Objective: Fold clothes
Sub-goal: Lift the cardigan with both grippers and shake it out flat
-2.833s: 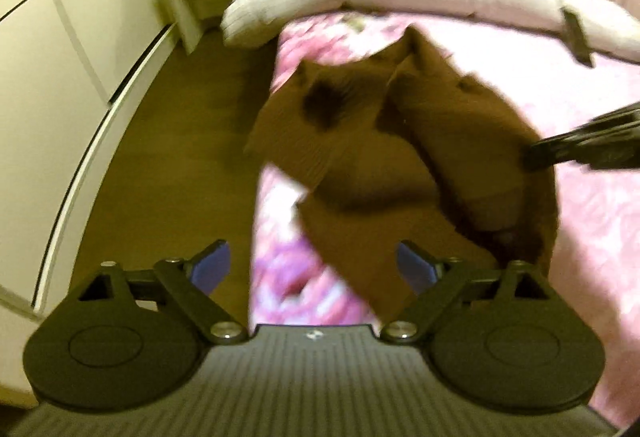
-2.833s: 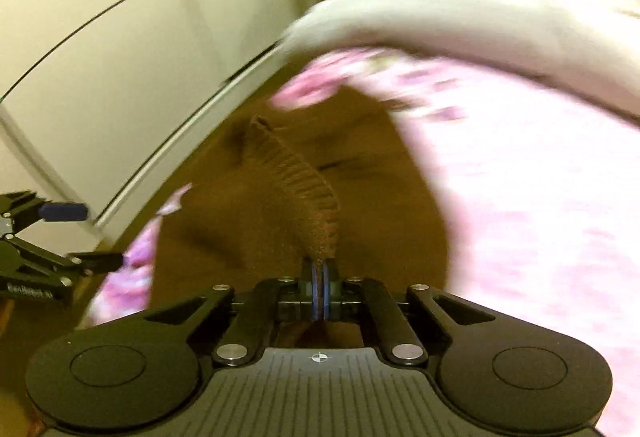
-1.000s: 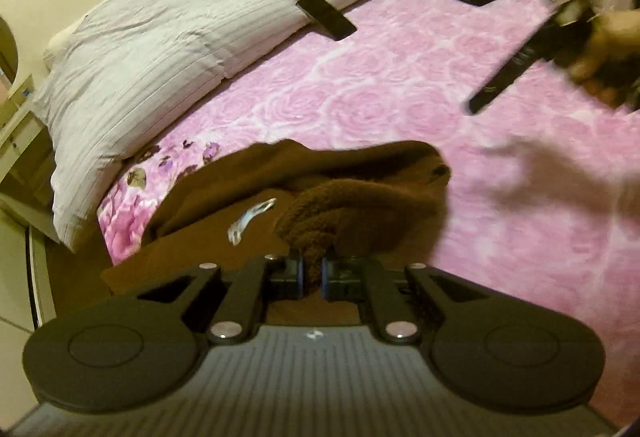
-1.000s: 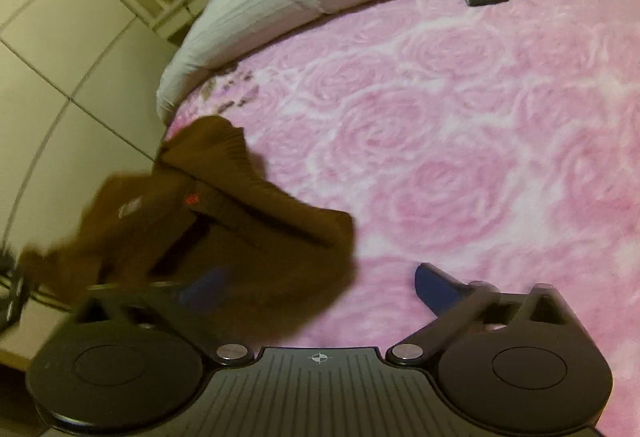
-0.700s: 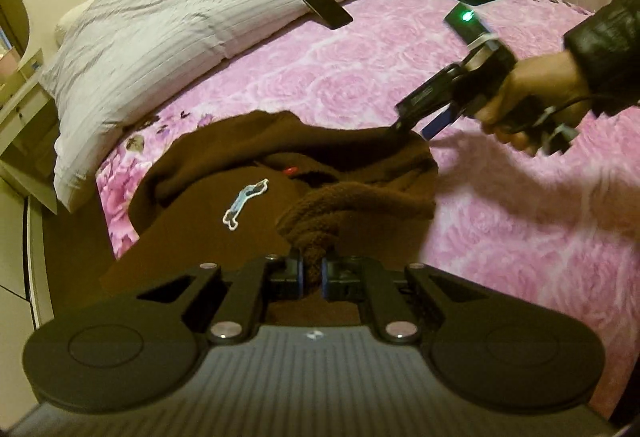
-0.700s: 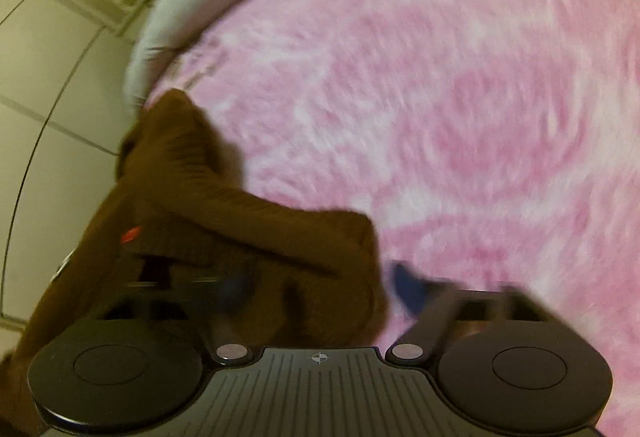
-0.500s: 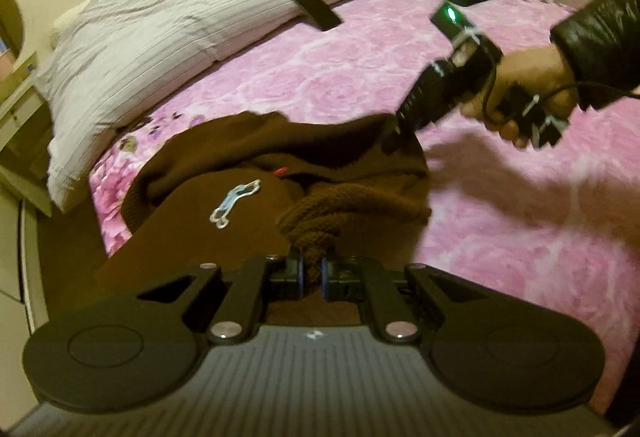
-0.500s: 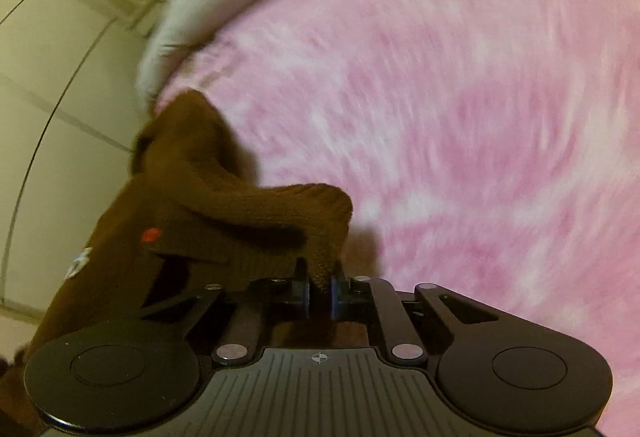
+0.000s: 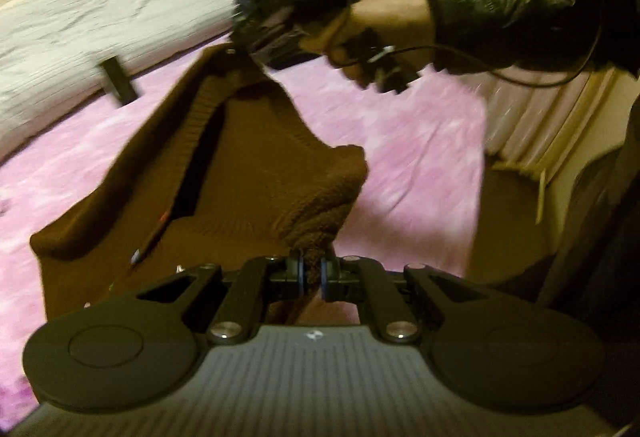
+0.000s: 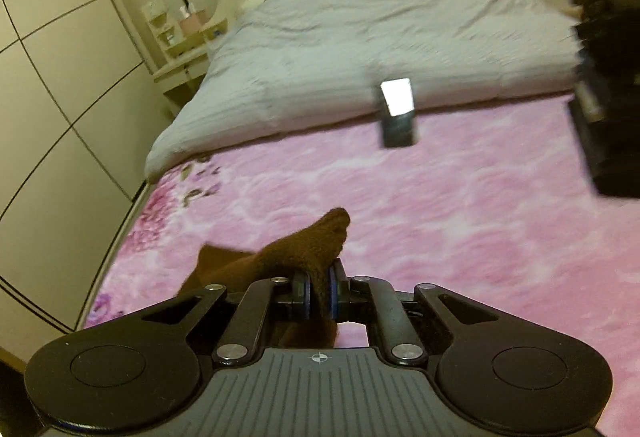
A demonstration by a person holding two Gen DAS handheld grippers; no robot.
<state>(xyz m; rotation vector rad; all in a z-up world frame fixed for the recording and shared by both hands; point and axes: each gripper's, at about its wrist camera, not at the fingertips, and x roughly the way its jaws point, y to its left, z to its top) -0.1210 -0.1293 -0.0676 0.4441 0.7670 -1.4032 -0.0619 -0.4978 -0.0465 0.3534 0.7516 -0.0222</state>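
Left wrist view: our left gripper (image 9: 311, 271) is clenched on 1 bunched corner of the brown sweater (image 9: 240, 173), which hangs above the pink bedspread (image 9: 420, 141). Toward 12 o'clock the right gripper (image 9: 240, 49) pinches another edge. Risk: thick knit may slip from either grip if we pull apart sharply. The bed edge lies at 3 o'clock, floor beyond.

Right wrist view: our right gripper (image 10: 319, 291) grasps a sweater (image 10: 308, 237) fold. Open bedspread (image 10: 460, 221) spans 12 to 3 o'clock; a phone (image 10: 398, 113) at 1 o'clock and the dark stack (image 10: 608, 109) at 2 o'clock limit spreading.
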